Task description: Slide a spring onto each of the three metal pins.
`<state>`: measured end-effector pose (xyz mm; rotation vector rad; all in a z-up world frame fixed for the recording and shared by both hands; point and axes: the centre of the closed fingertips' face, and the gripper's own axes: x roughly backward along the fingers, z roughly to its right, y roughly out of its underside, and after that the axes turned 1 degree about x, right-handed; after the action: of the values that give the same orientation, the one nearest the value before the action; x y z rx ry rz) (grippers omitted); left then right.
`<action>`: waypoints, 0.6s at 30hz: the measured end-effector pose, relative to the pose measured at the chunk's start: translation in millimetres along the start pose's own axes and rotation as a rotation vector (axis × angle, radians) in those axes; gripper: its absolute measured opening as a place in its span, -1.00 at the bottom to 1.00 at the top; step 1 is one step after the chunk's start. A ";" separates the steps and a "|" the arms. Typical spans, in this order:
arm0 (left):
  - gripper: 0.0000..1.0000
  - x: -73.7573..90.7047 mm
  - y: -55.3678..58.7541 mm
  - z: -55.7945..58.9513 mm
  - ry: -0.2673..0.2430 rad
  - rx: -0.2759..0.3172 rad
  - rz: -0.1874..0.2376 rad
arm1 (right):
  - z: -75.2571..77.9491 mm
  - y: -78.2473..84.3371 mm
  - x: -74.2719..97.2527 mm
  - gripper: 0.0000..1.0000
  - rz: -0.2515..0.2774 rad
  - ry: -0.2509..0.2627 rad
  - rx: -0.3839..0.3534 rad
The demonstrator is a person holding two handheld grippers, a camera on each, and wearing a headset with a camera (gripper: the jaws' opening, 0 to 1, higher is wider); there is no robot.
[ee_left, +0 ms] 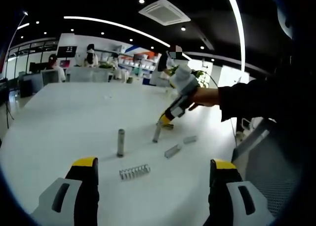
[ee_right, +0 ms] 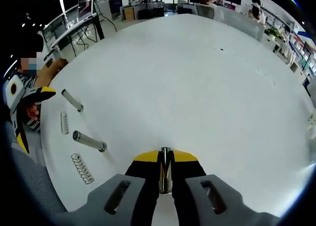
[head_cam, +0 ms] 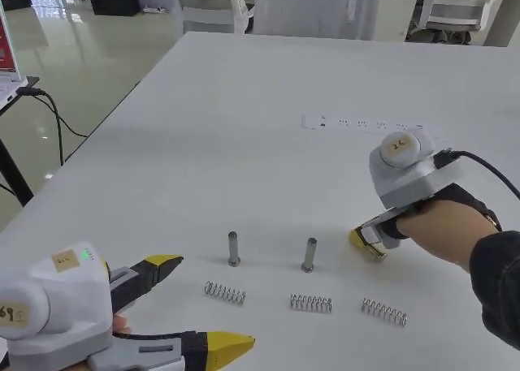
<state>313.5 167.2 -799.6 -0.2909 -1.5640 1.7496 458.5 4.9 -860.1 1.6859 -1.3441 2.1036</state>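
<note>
Right gripper (ee_right: 165,156) clamped on 1 pin (ee_right: 165,174). Left gripper (head_cam: 209,299) jaws wide apart. 2 other pins (head_cam: 233,248) upright on table (head_cam: 244,144), 3 springs (head_cam: 311,304) flat beside them.

White workbench (head_cam: 244,127) bearing a white power strip (head_cam: 366,126) at its far side; grey chair (head_cam: 313,12) beyond, black cable (head_cam: 49,101) at left.

My left gripper (head_cam: 210,300) and right gripper (head_cam: 367,243) each have a light grey housing, black jaws with yellow tips and a tan numbered sticker (head_cam: 398,145); a black cable (head_cam: 487,166) leaves the right one, and my sleeve (head_cam: 500,282) is dark.
</note>
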 end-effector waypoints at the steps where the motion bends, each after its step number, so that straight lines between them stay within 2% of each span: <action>1: 0.80 0.0 -0.1 0.2 0.001 -0.001 -0.001 | -0.4 0.5 1.9 -0.90 0.002 0.003 0.003; 18: 0.80 1.7 -4.4 0.3 0.000 -0.009 0.009 | -6.7 -7.0 36.7 -0.90 0.075 0.013 0.009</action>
<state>313.8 167.9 -794.9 -0.3025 -1.5738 1.7497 444.3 -1.2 -825.4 1.6476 -1.4170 2.1600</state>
